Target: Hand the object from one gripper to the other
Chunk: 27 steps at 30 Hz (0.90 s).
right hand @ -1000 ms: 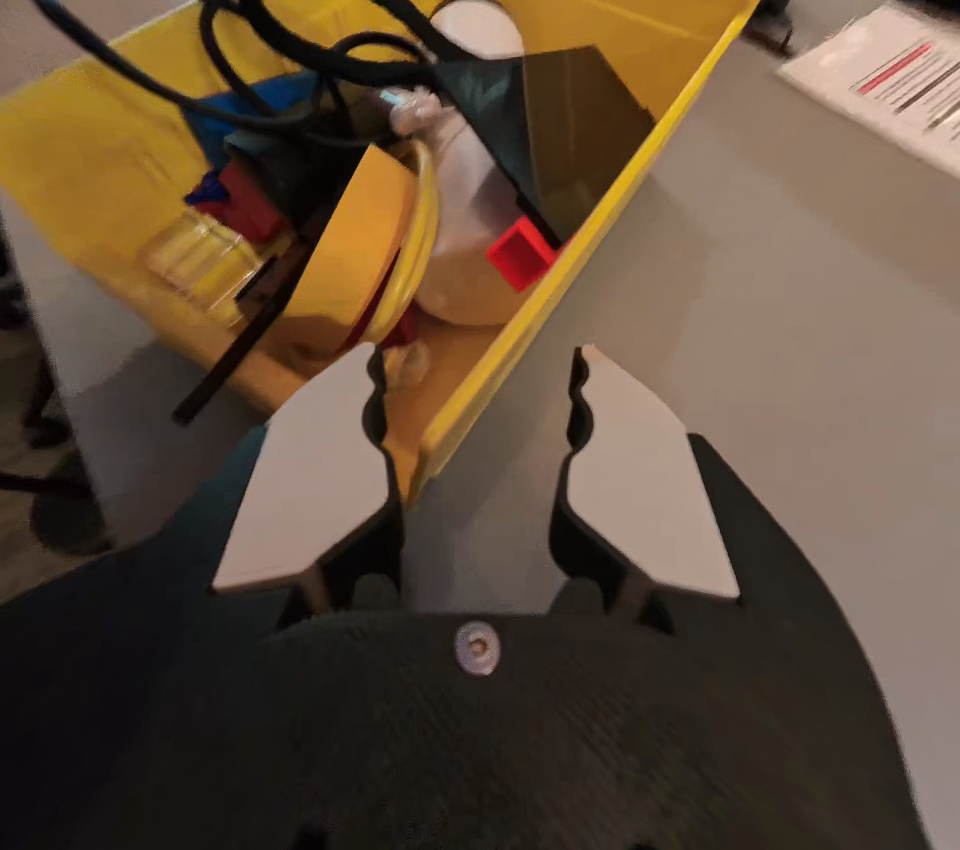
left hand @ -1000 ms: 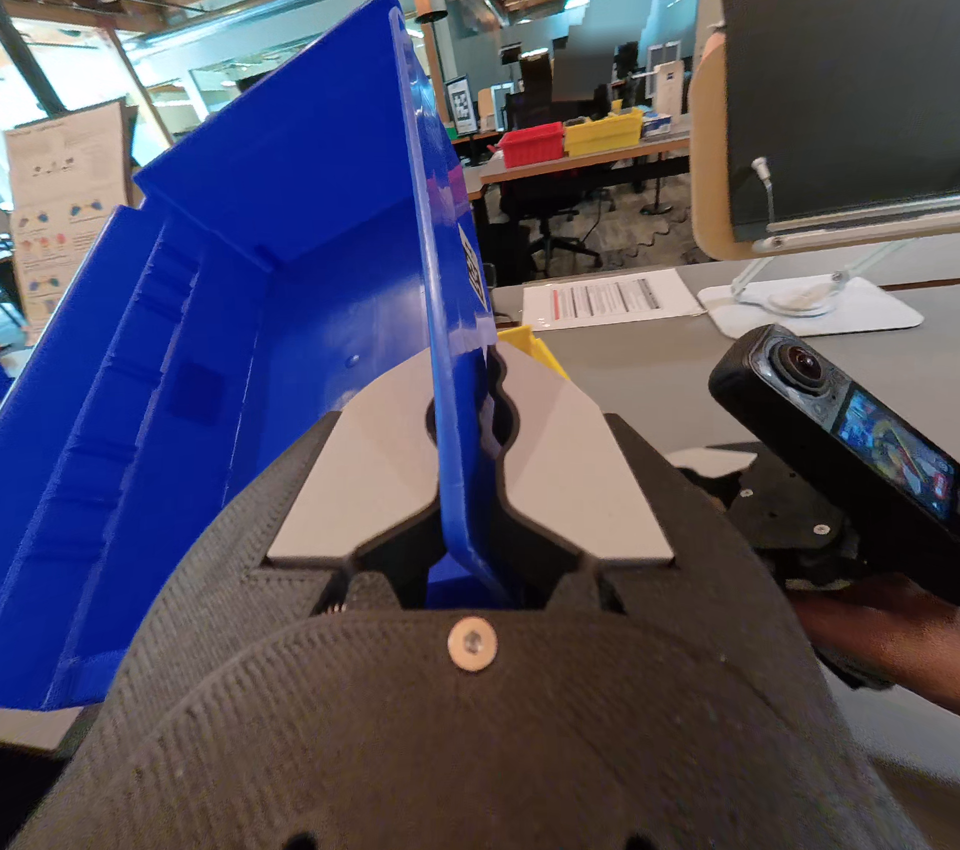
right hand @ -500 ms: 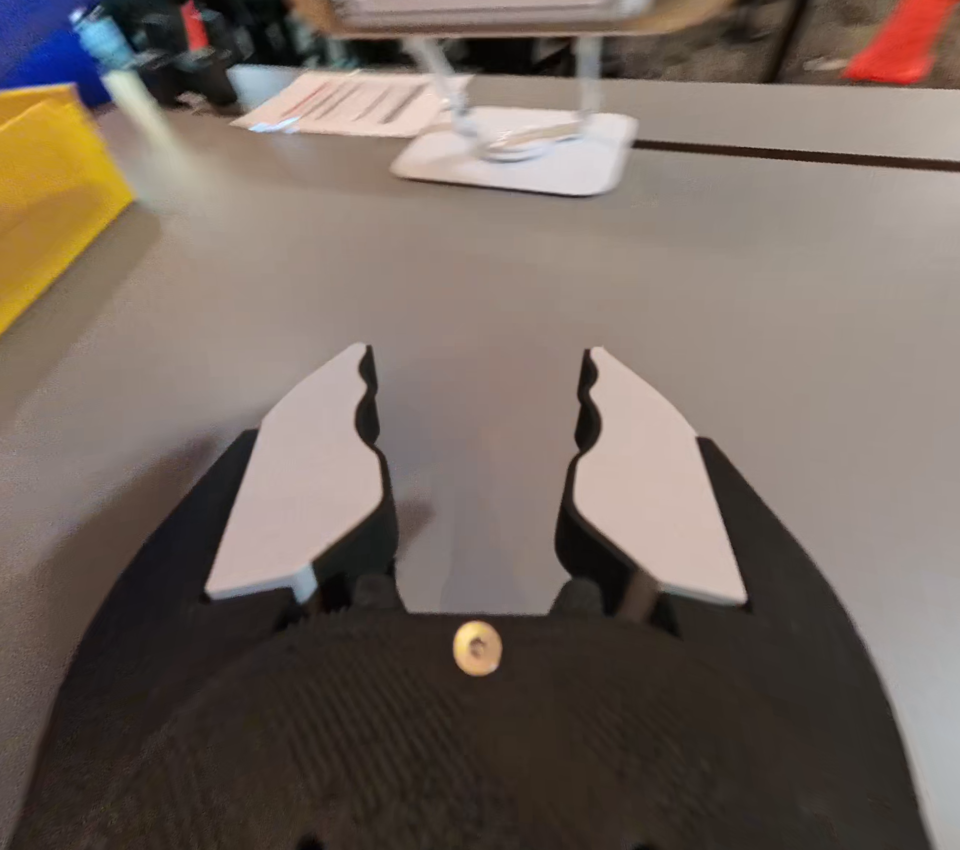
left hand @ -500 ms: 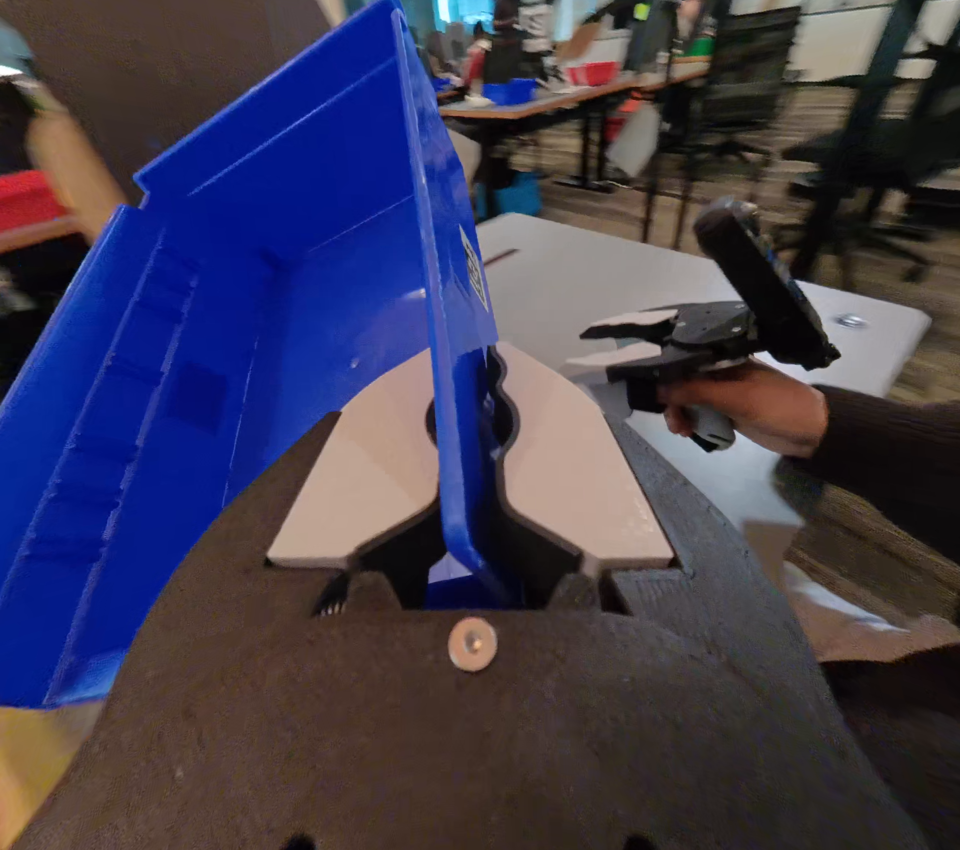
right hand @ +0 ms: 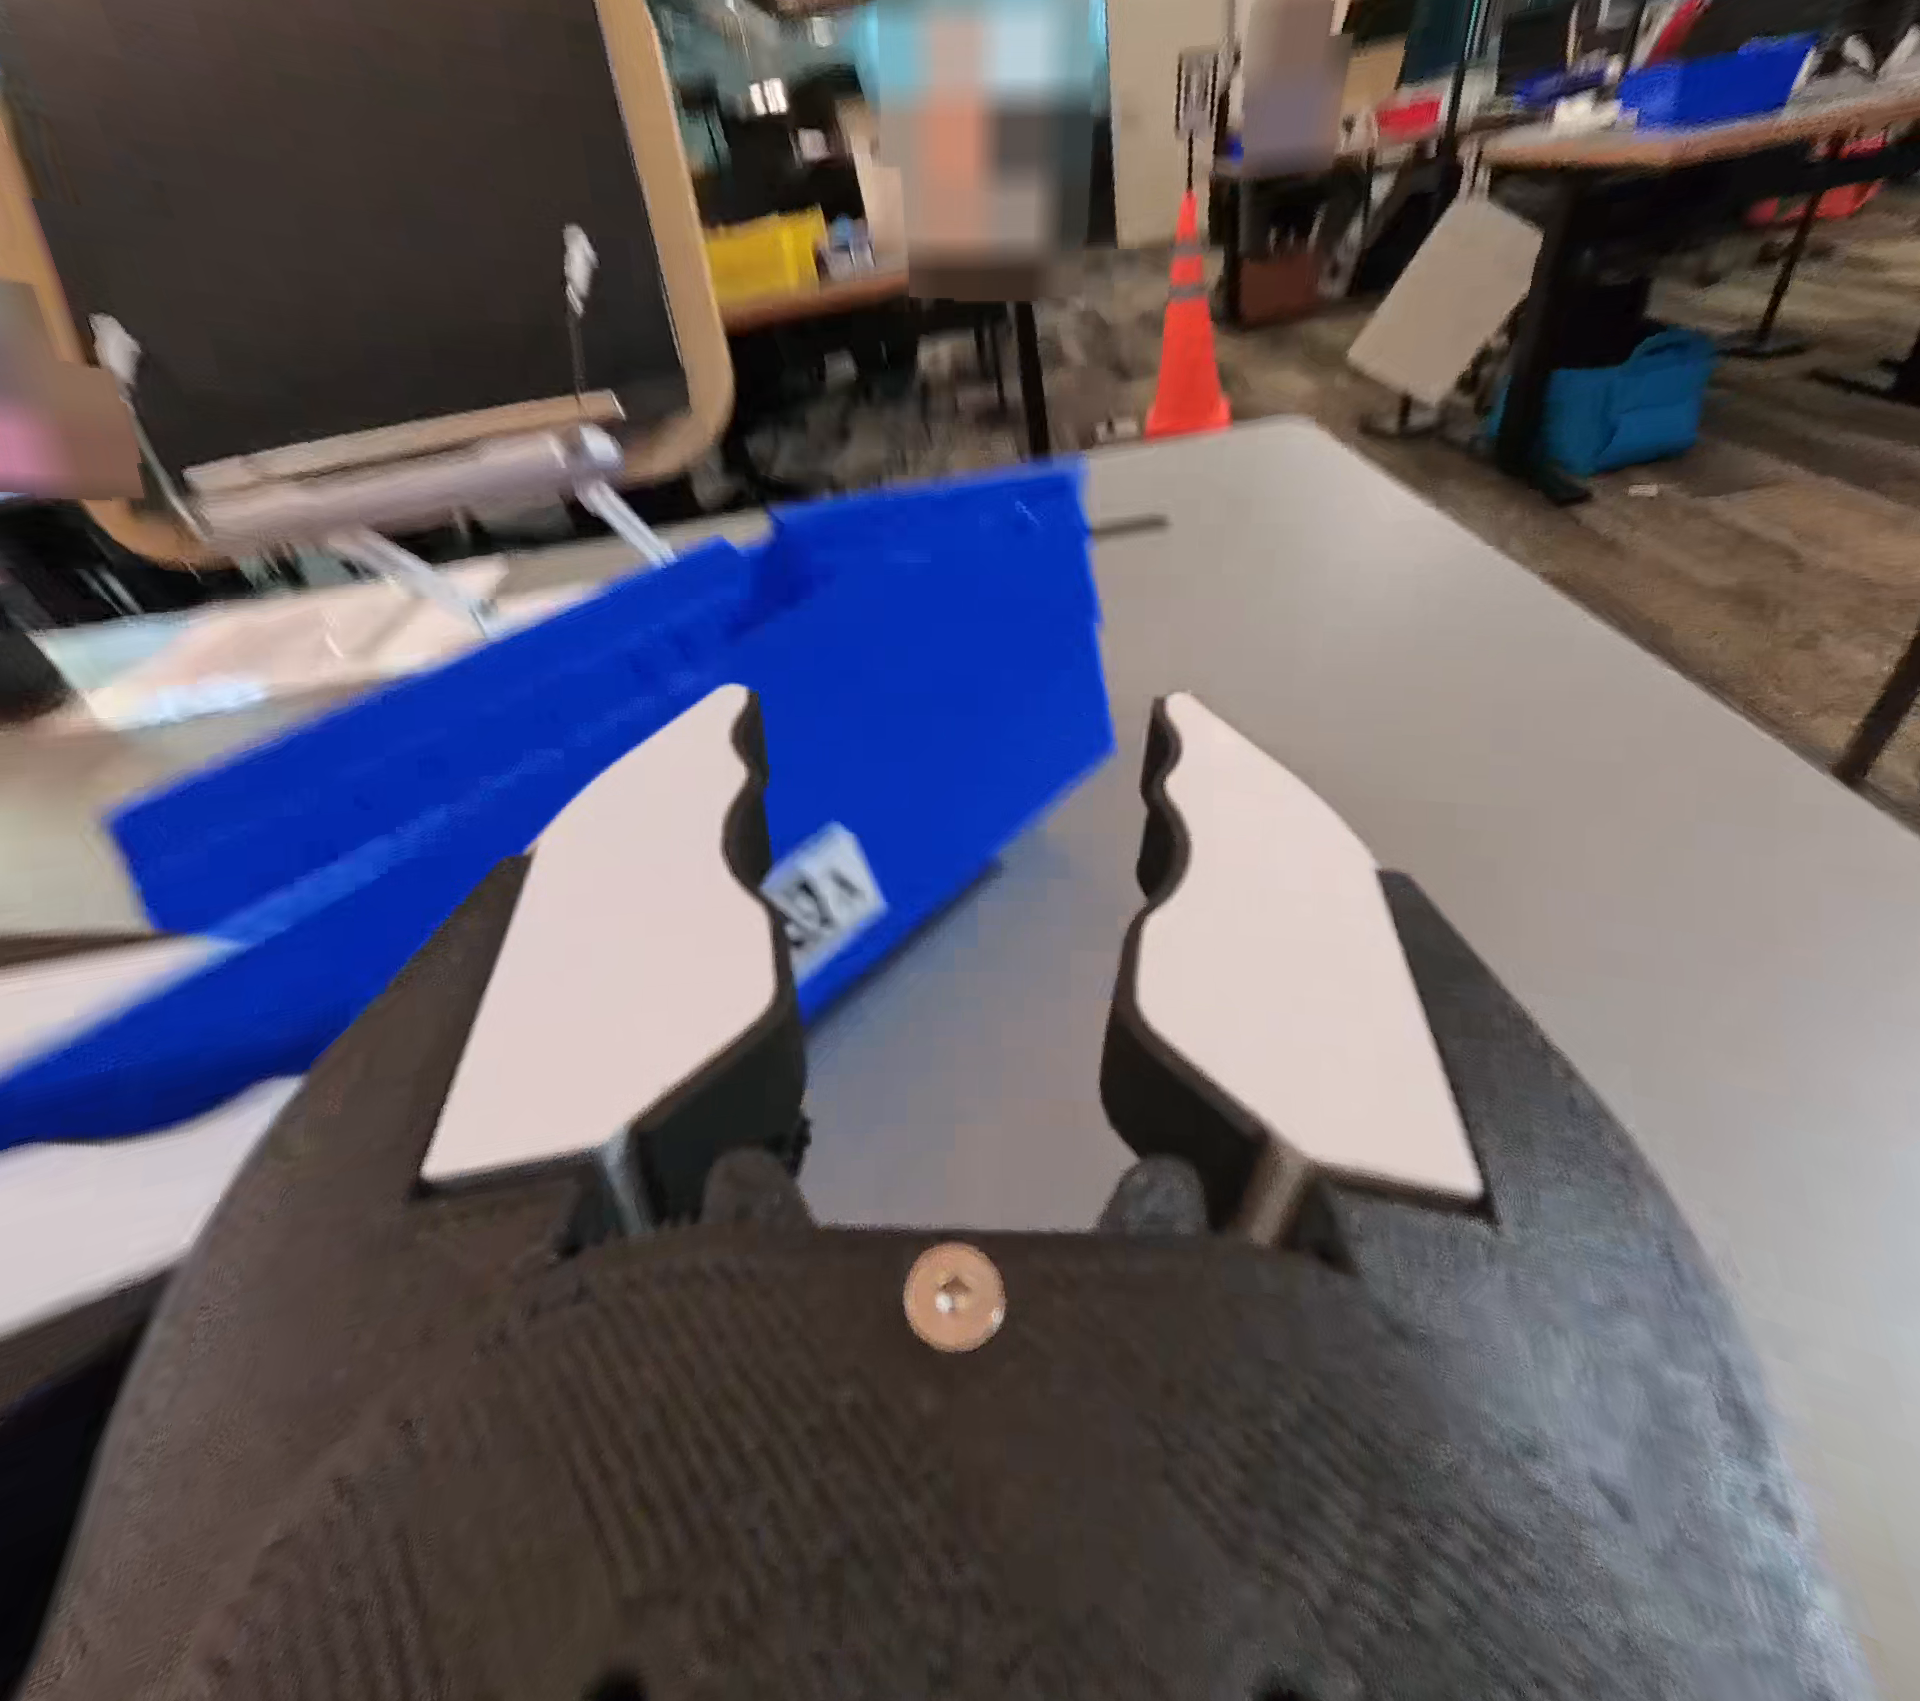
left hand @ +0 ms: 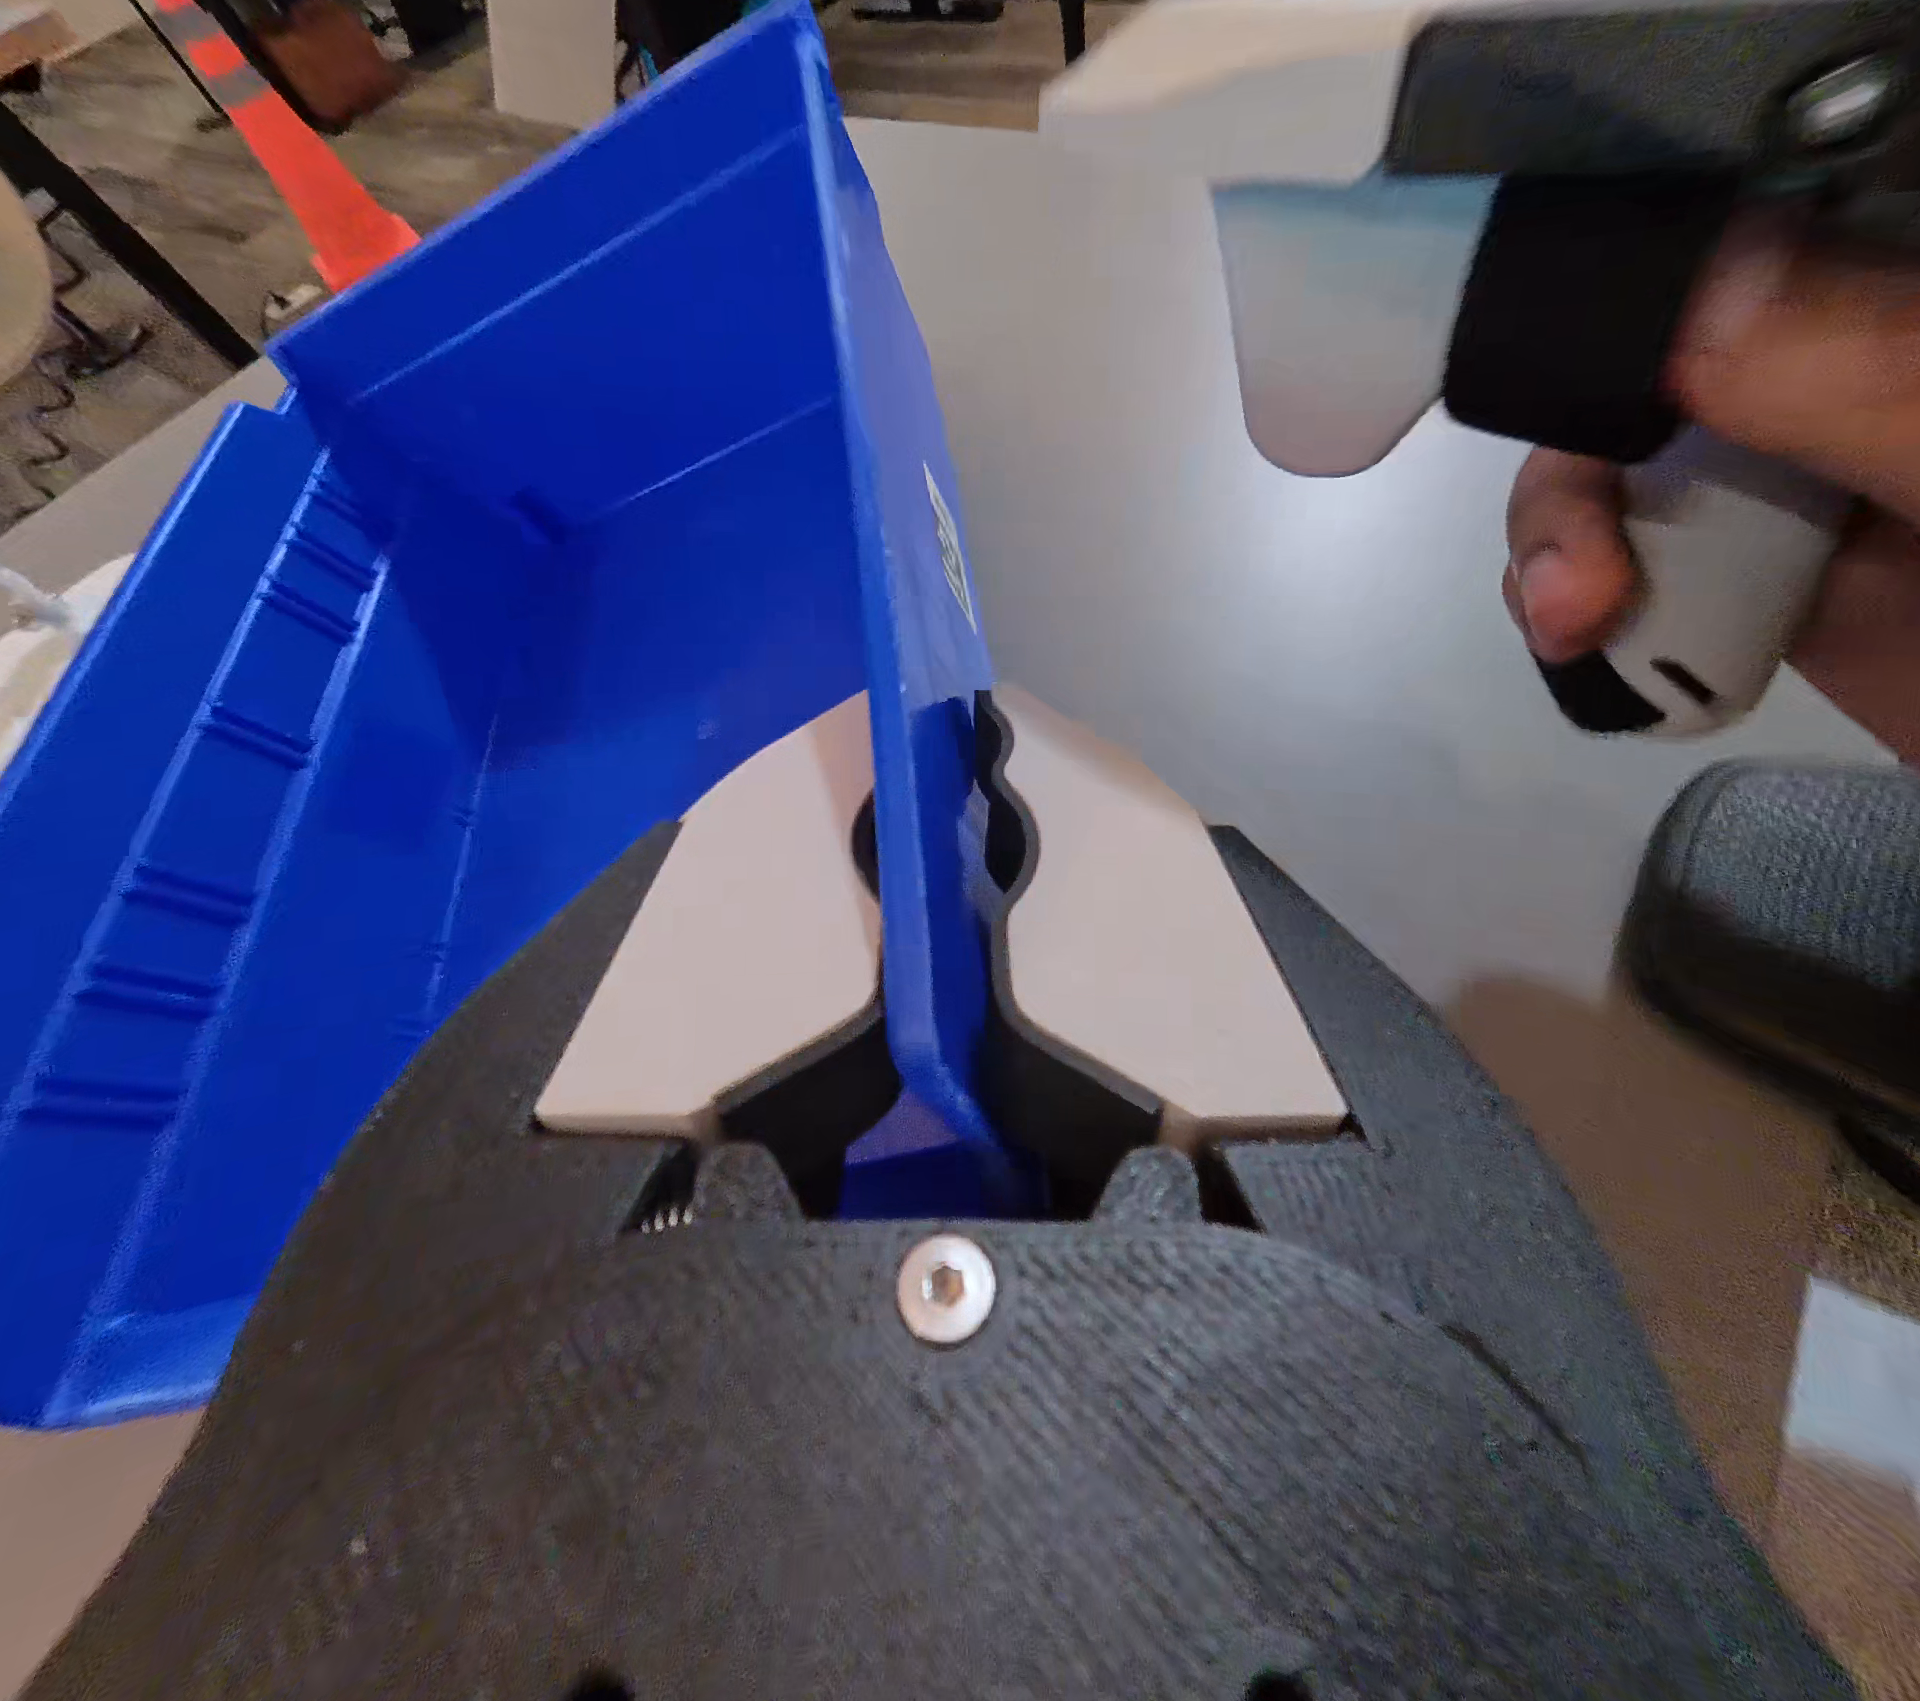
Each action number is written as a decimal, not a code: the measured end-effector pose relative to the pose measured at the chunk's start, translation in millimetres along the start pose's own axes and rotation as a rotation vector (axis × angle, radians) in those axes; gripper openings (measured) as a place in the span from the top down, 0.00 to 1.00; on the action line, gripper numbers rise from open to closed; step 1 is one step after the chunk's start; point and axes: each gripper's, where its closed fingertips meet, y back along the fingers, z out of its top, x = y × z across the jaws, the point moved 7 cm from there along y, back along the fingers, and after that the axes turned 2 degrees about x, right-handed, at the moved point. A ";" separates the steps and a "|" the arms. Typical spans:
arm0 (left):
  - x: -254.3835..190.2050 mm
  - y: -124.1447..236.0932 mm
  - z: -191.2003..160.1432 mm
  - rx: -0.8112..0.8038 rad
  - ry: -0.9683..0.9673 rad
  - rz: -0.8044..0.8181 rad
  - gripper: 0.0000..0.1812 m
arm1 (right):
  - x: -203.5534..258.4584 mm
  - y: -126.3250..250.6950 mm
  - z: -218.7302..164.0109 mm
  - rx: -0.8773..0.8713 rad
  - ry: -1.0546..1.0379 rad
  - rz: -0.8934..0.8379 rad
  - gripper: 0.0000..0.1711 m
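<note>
A blue plastic bin (left hand: 520, 612) is held tilted above the grey table (left hand: 1195, 508). My left gripper (left hand: 930, 716) is shut on the bin's right side wall. The right gripper (left hand: 1195, 62), held by a hand (left hand: 1579, 581), hovers close at the upper right, beside the bin's far end. In the right wrist view my right gripper (right hand: 954, 701) is open and empty. The blue bin (right hand: 883, 612) lies just ahead of it, slanting up from the left, with its white sticker (right hand: 826, 898) next to the left finger. The fingers are not around any wall of the bin.
A dark monitor on a stand (right hand: 312, 145) is at the back left of the table (right hand: 1455, 820). An orange cone (right hand: 1188, 342) stands on the floor beyond the table's far edge. A dark padded thing (left hand: 1787, 924) sits low at the right.
The right gripper swung away from the yellow bin and came up close to the blue bin, still open. The left gripper turned with the blue bin still clamped in it.
</note>
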 end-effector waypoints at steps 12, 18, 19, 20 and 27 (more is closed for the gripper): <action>-11.2 32.7 -9.8 -0.117 0.053 -0.194 0.56 | 39.2 11.9 0.1 -0.089 0.084 0.106 0.58; 91.8 107.7 -80.5 -0.203 0.380 0.062 0.37 | 120.0 30.4 -47.4 0.141 0.255 0.204 0.34; 102.7 119.0 -92.8 -0.219 0.429 0.095 0.38 | 120.9 28.0 -49.0 0.126 0.330 0.161 0.32; 110.5 128.3 -104.6 -0.230 0.460 0.130 0.39 | 117.4 23.3 -51.3 0.120 0.371 0.117 0.31; 125.5 137.2 -109.0 -0.218 0.526 0.058 0.45 | 65.8 -12.2 -59.1 0.220 0.102 0.090 0.52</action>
